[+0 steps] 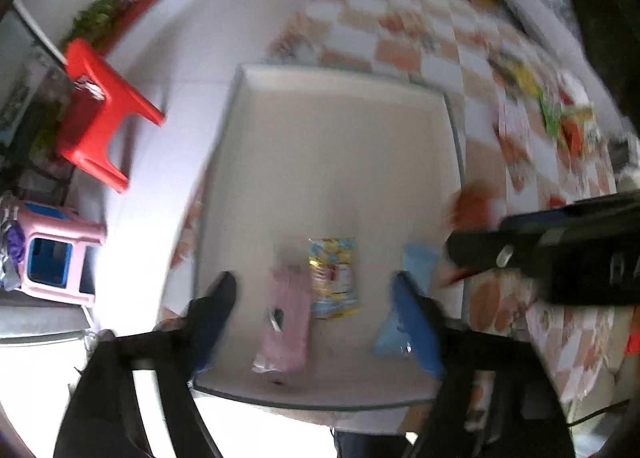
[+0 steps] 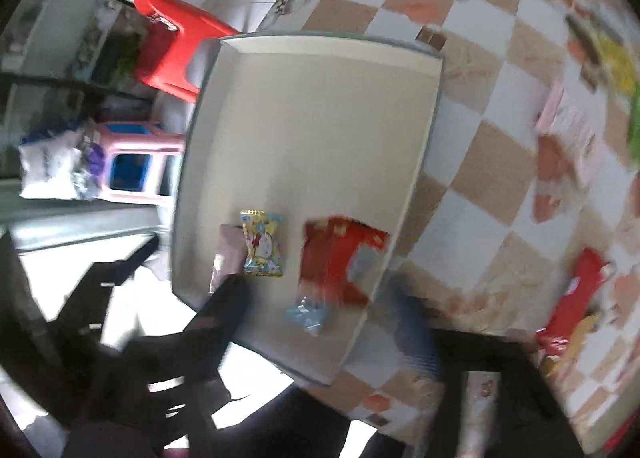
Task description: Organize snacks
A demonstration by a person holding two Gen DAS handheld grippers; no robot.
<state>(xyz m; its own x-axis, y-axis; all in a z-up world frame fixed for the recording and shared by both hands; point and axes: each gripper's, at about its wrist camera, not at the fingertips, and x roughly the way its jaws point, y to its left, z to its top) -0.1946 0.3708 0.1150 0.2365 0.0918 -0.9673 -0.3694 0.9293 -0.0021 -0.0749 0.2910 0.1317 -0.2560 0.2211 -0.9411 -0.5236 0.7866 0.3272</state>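
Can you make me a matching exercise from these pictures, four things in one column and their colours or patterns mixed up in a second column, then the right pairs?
Things
1. tray
2. stool lying tipped on the floor
3. packet at the tray's right edge
4. tablecloth

Colours
A. red with a pale patch
B. brown and white checks
C. plain red
D. pale beige

Pairs: 1-D, 2-C, 3-A, 4-B
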